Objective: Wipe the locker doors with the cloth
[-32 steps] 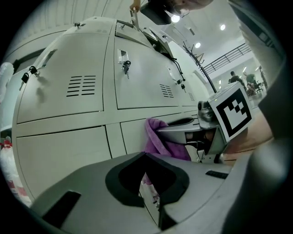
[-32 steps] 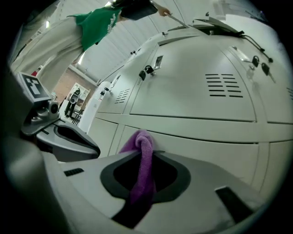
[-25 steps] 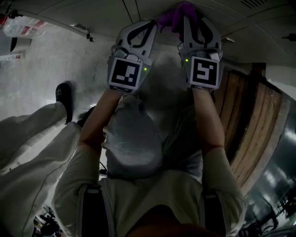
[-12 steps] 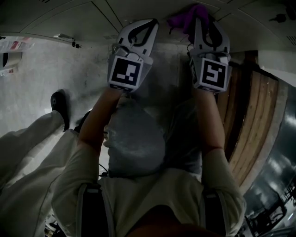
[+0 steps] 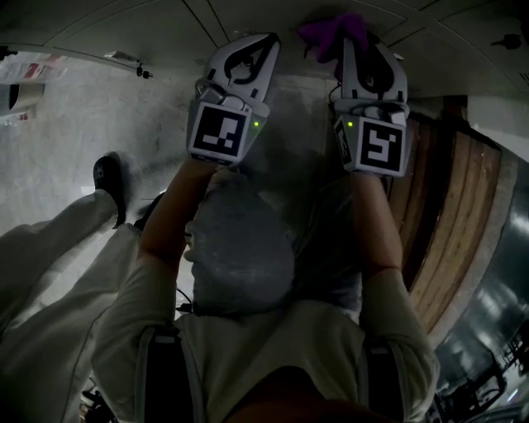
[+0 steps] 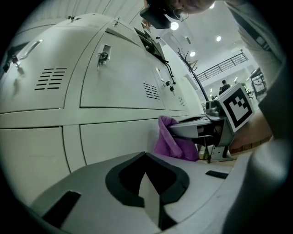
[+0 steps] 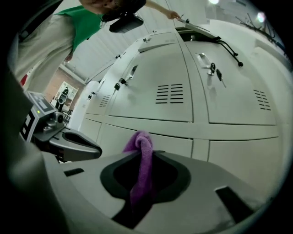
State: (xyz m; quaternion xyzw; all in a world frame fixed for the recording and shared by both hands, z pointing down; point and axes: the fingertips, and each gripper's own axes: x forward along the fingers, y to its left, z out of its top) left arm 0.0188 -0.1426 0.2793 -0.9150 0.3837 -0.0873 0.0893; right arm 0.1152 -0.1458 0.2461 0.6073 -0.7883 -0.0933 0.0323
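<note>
My right gripper [image 5: 352, 31] is shut on a purple cloth [image 5: 327, 31], and the cloth's bunched end sits up against the pale grey locker doors [image 5: 157, 23]. In the right gripper view the cloth [image 7: 141, 161] runs up out of the shut jaws [image 7: 147, 154] to a lower locker door [image 7: 151, 139]. My left gripper [image 5: 261, 41] is beside it on the left, shut, with nothing between its jaws [image 6: 146, 156]. The left gripper view shows the cloth [image 6: 175, 140] hanging from the right gripper [image 6: 208, 129] against the doors [image 6: 119, 77].
A person in pale trousers and a black shoe [image 5: 111, 172] stands at the left. Wooden boards [image 5: 450, 206] lie at the right. Keys [image 7: 214, 70] hang from a locker door handle. A person in a green top [image 7: 80, 23] leans over the lockers.
Both grippers have stayed at the lockers. The right gripper with the cloth has shifted slightly to the right along the doors. The left gripper has barely moved.
</note>
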